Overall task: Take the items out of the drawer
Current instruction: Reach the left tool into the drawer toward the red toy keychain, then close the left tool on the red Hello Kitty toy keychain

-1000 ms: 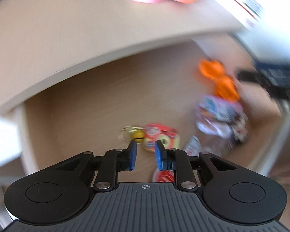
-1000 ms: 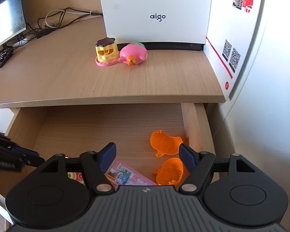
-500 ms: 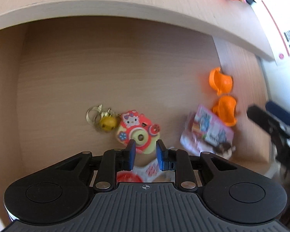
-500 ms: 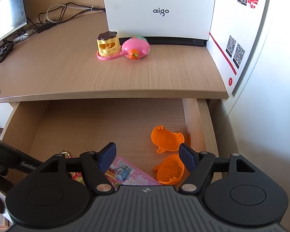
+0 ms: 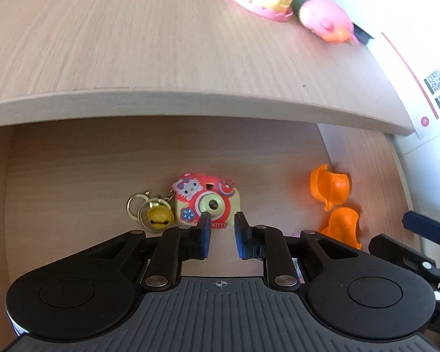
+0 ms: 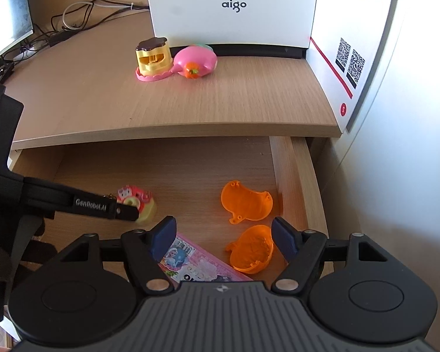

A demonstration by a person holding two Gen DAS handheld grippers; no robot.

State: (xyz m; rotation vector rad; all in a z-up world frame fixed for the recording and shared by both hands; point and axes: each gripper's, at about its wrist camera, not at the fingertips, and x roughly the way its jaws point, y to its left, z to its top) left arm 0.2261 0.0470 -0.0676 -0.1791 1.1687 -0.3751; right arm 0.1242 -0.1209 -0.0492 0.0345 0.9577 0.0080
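The open drawer [image 6: 167, 164] holds a red and yellow toy camera [image 5: 205, 202] with a yellow bell key ring [image 5: 158, 215] to its left. Two orange shell halves [image 6: 246, 202] lie at the right and a pink picture card [image 6: 196, 264] near the front. My left gripper [image 5: 222, 228] hangs just in front of the toy camera. Its jaws are closing to a narrow gap, with only the drawer floor between the pads. From the right wrist view its fingers [image 6: 126, 212] reach over the toy camera [image 6: 140, 202]. My right gripper [image 6: 223, 234] stands open and empty above the card and the nearer shell [image 6: 250, 252].
The desk top [image 6: 220, 102] overhangs the back of the drawer. On it stand a yellow pudding toy [image 6: 154, 58], a pink round toy [image 6: 196, 63] and a white box [image 6: 234, 6]. A monitor [image 6: 8, 23] and cables sit at the back left. The drawer's right wall [image 6: 290, 176] runs beside the shells.
My left gripper has rolled level and come down nearer the toy camera, which now sits just ahead of its left pad. The right gripper has stayed put.
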